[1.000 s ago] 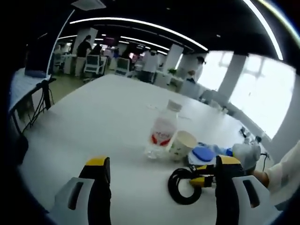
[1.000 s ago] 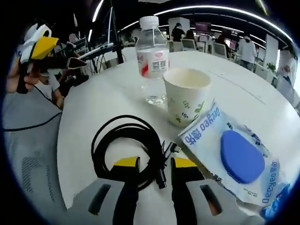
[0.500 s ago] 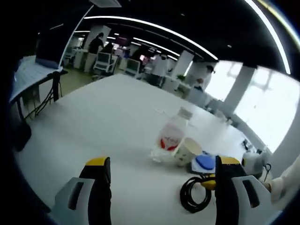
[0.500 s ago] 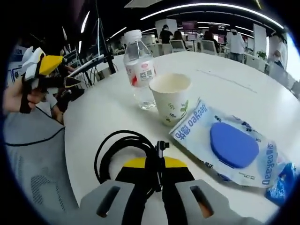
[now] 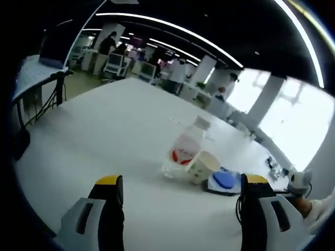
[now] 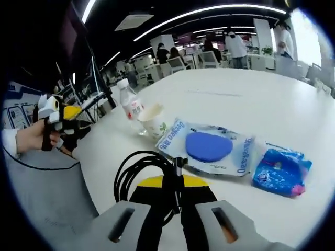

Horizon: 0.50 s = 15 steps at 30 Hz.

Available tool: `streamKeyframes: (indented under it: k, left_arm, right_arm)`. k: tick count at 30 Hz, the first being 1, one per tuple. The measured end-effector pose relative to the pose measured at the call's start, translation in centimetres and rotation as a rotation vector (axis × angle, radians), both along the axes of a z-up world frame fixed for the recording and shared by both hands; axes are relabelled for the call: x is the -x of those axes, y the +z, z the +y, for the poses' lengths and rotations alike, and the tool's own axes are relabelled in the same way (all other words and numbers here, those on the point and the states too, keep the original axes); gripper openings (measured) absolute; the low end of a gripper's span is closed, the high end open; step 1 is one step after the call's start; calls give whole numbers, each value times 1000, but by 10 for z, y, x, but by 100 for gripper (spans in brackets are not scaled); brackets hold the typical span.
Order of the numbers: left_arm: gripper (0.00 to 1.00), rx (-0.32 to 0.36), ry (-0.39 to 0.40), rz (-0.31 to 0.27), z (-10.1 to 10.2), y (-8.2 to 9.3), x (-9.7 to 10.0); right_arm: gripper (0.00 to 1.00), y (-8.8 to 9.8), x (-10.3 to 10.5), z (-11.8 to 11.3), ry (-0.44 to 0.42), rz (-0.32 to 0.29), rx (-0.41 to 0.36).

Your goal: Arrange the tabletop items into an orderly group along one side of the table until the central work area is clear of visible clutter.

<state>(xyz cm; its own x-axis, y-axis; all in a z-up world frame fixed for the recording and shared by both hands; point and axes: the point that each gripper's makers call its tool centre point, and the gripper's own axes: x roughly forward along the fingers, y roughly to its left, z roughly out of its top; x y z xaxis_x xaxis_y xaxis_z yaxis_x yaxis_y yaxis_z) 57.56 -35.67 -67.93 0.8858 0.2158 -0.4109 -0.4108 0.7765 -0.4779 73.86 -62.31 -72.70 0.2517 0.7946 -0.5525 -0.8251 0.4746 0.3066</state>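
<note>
Right gripper (image 6: pixel 172 184) fingers clenched on black cable (image 6: pixel 137 170), coil lifted off table (image 6: pixel 251 99). Left gripper (image 5: pixel 178 194) fingers spread wide above table, holding nothing. Cable's lower part hidden behind the fingers.

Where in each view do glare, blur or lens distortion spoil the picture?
Left gripper view: the windows at right are blown out white, and the water bottle and paper cup look soft. Right gripper view: fisheye bends the white table edge, and ceiling light strips glare.
</note>
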Motion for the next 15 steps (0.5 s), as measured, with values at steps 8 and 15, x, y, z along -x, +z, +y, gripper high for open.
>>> streamKeyframes:
  k: [8, 15]
  left_arm:
    - [93, -4, -31, 4, -7, -4, -3]
    - [94, -13, -101, 18, -21, -7, -10]
  right_arm:
    - [6, -1, -26, -57, -129, 21, 7]
    - [6, -20, -47, -97, -200, 4, 72]
